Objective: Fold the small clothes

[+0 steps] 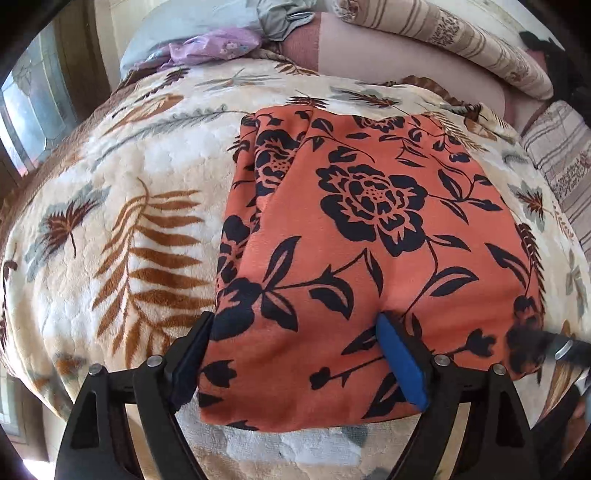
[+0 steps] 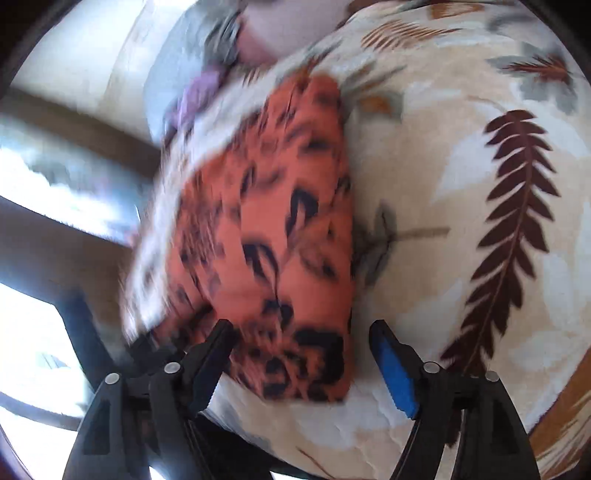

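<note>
An orange fabric garment printed with black flowers and leaves (image 1: 369,229) lies folded into a rough rectangle on a cream plush blanket patterned with brown fern fronds and grey leaves (image 1: 110,221), which covers the bed. A lengthwise fold line runs along the garment's left side, with layered cloth bunched beside it.

The left gripper (image 1: 295,325), black with blue pads, stands with its jaws spread wide over the near edge of the garment: one finger sits at the garment's left border, the other rests on the cloth near the middle, and nothing is pinched between them. At the right edge of the left wrist view a blurred dark piece of the other tool reaches the garment's near right corner.

The right gripper (image 2: 301,330) likewise has its jaws parted, hovering over that near corner of the garment (image 2: 266,229) and the blanket (image 2: 461,184) beside it; the right wrist view is smeared with motion blur, so whether a finger touches the cloth cannot be told.

Beyond the garment, at the head of the bed, lie a crumpled lilac floral cloth (image 1: 210,48), a grey cloth (image 1: 284,18) and a beige striped quilt roll (image 1: 443,40). A window (image 1: 33,99) shows at the left.
</note>
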